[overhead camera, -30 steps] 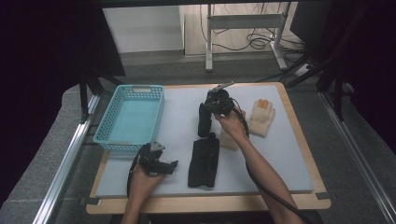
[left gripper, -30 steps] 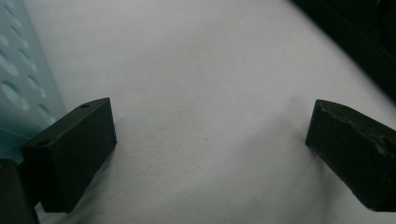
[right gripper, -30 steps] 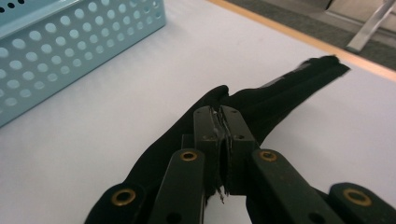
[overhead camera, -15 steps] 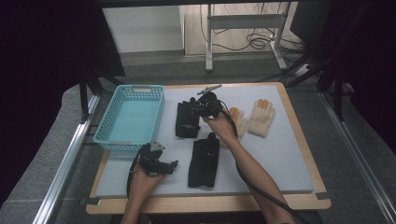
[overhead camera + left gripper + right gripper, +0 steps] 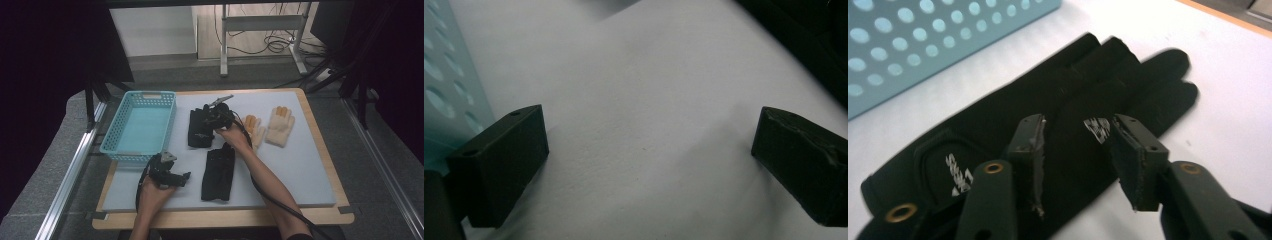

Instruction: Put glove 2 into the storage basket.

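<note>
My right tongs (image 5: 1075,150) hang apart just above a black glove (image 5: 1048,125); my left tongs (image 5: 649,160) gape over bare worktop (image 5: 649,75).

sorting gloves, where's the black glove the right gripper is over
In the high view, that black glove lies flat on the mat just right of the blue basket, under the right gripper.

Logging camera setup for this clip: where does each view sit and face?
High view: above the person's side, looking forward and down on the table; both forearms enter from below.
Left gripper view: rides the left tool, facing bare mat; own jaws apart.
Right gripper view: rides the right tool, over a black glove.
Shared: that glove and the blue basket.
</note>
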A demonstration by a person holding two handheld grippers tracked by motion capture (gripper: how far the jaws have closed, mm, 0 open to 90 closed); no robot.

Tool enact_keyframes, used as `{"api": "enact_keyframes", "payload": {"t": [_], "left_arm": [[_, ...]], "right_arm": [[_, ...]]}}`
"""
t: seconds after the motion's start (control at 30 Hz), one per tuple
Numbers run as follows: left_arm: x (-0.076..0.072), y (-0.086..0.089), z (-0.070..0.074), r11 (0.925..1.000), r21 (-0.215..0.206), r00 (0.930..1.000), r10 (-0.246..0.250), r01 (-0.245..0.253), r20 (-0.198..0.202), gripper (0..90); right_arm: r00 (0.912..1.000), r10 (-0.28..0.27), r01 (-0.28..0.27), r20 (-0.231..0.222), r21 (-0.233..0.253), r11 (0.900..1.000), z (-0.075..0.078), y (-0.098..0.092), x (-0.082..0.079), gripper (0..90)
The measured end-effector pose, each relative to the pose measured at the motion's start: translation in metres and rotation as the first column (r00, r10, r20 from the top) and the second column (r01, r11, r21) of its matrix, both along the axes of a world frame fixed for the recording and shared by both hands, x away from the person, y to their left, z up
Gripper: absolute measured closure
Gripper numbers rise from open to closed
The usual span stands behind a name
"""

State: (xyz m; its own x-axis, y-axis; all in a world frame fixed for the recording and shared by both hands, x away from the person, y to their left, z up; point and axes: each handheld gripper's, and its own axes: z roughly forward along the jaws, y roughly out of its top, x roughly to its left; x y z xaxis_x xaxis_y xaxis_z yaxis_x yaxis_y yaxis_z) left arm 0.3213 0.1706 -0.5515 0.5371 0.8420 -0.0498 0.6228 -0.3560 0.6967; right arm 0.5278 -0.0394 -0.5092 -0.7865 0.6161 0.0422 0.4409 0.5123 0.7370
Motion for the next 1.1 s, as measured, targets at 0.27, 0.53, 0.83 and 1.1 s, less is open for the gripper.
{"api": "enact_keyframes", "payload": {"t": [0.27, 0.53, 0.83, 1.1], "left_arm": [[0.0, 0.0, 0.0, 1.0, -0.001, 1.0, 0.0, 0.0, 0.0, 2.1], [0.0, 0.0, 0.0, 1.0, 0.0, 1.0, -0.001, 0.001, -0.001, 2.0], [0.0, 0.0, 0.0, 1.0, 0.0, 1.0, 0.0, 0.0, 0.0, 2.0], [0.0, 0.0, 0.0, 1.0, -0.001, 1.0, 0.0, 0.0, -0.001, 2.1]], "right_arm": [[0.9992, 0.037, -0.038, -0.013, -0.07, 0.997, -0.016, 0.025, 0.012, 45.3], [0.9979, -0.004, 0.003, -0.064, -0.024, 1.0, -0.021, 0.024, 0.016, 75.4], [0.9984, -0.032, 0.03, -0.046, -0.038, 0.999, -0.015, 0.026, 0.01, 87.8], [0.9989, -0.03, 0.031, -0.035, 0.038, 0.999, 0.011, 0.017, 0.002, 88.0]]}}
